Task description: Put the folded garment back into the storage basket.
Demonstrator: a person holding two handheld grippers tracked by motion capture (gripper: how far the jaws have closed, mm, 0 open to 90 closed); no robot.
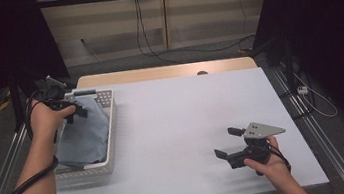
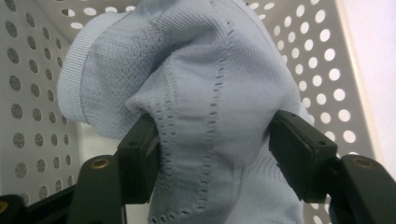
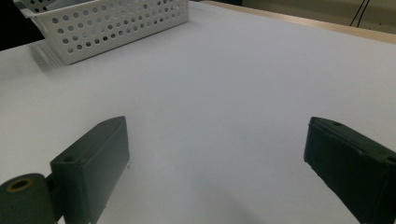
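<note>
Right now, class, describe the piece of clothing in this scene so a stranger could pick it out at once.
Find the white table, then the white perforated basket at its left edge. Inside lies the pale blue knitted garment, with ribbed hem and rows of small eyelets, soft cloth among hard plastic and metal.

Left gripper (image 2: 215, 154): both black jaws rise from the lower edge, standing apart; a pale blue knitted garment (image 2: 196, 84) bulges between them, its fabric against the inner face of each jaw; ribbed hem visible at upper left; white perforated basket (image 2: 28, 93) walls surround the garment on both sides.
</note>
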